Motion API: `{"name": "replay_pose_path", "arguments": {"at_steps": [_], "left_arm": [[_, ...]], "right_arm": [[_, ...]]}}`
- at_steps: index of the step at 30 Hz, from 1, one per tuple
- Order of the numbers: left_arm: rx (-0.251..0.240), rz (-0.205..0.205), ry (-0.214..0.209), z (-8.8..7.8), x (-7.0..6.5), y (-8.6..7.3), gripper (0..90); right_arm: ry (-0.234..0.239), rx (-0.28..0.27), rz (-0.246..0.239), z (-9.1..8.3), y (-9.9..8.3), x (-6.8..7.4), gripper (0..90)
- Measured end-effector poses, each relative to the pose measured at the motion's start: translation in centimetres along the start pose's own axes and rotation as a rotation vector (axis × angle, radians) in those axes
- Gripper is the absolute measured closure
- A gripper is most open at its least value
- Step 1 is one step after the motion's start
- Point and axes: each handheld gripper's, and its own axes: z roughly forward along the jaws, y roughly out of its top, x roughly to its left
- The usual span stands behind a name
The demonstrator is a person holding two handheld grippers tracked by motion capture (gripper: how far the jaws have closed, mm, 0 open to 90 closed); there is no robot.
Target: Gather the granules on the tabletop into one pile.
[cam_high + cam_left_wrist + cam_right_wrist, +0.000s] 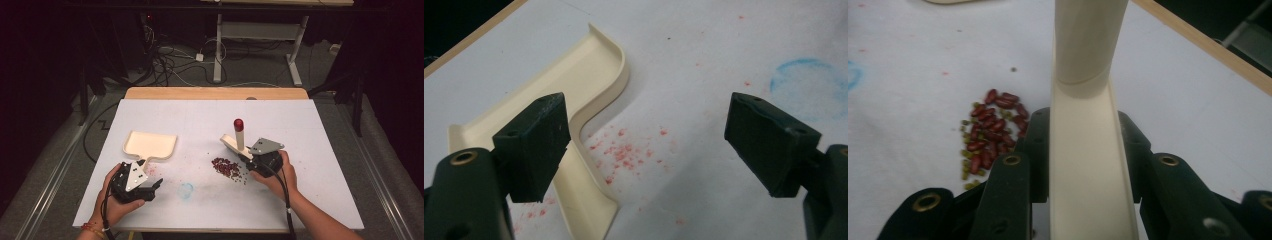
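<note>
A cream dustpan point(150, 144) lies flat on the white table at the left, its short handle pointing toward me. My left gripper point(151, 172) stands open just behind that handle. In the left gripper view its left jaw hovers over the dustpan's handle point(584, 190) and nothing is between the jaws point(649, 130). My right gripper point(250, 159) is shut on a cream tool point(239, 135) with a round, red-tipped handle that stands upright. The tool's cream shaft point(1088, 60) runs up between the two black jaws point(1085, 125). A small pile of red and green beans point(227, 167) point(990, 130) lies just left of that gripper.
A faint blue ring mark point(186, 190) point(809, 85) and pink speckles point(624, 152) stain the white table sheet point(300, 130). A wooden strip point(215, 93) edges the table's far side. Beyond it are a desk frame and cables on the floor.
</note>
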Motion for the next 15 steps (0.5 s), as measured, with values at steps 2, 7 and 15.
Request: {"name": "replay_pose_path", "arguments": {"at_steps": [2,7,15], "left_arm": [[0.000,0.000,-0.005,0.0,-0.1,0.0,17.7],[-0.009,-0.011,-0.007,0.0,-0.1,0.1,17.6],[-0.006,-0.026,-0.012,0.3,0.2,0.2,17.7]], "right_arm": [[0.011,0.001,-0.023,0.1,0.3,0.7,67.3],[0.023,-0.016,-0.057,-0.3,0.6,1.3,67.3],[0.142,-0.128,-0.090,0.6,2.3,-2.0,67.2]]}}
